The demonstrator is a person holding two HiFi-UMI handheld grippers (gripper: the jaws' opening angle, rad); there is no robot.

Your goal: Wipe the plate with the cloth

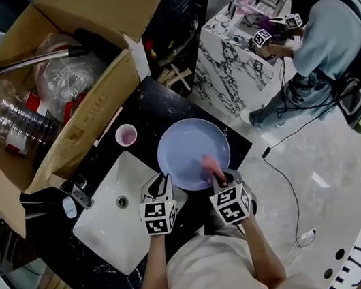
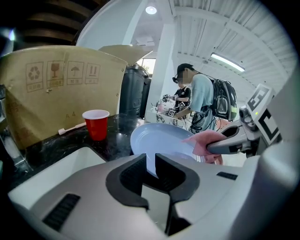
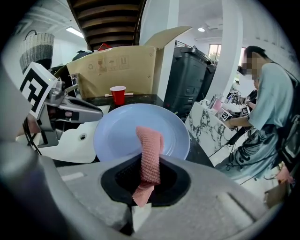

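A light blue plate (image 1: 192, 149) is held over the black counter beside the sink. My left gripper (image 1: 164, 178) is shut on its near-left rim; the left gripper view shows the plate's edge (image 2: 159, 140) pinched between the jaws of my left gripper (image 2: 150, 165). My right gripper (image 1: 217, 177) is shut on a pink knitted cloth (image 1: 209, 165), whose free end lies on the plate's near-right part. In the right gripper view the cloth (image 3: 150, 152) stands up from the jaws of my right gripper (image 3: 149, 177) against the plate (image 3: 119, 133).
A white sink (image 1: 111, 222) with a faucet (image 1: 78, 193) lies left of the plate. A red cup (image 1: 126, 135) stands behind it on the counter. A big cardboard box (image 1: 85, 115) of plastic bottles fills the far left. A person (image 1: 326, 31) works at a marble stand (image 1: 228, 62) to the right.
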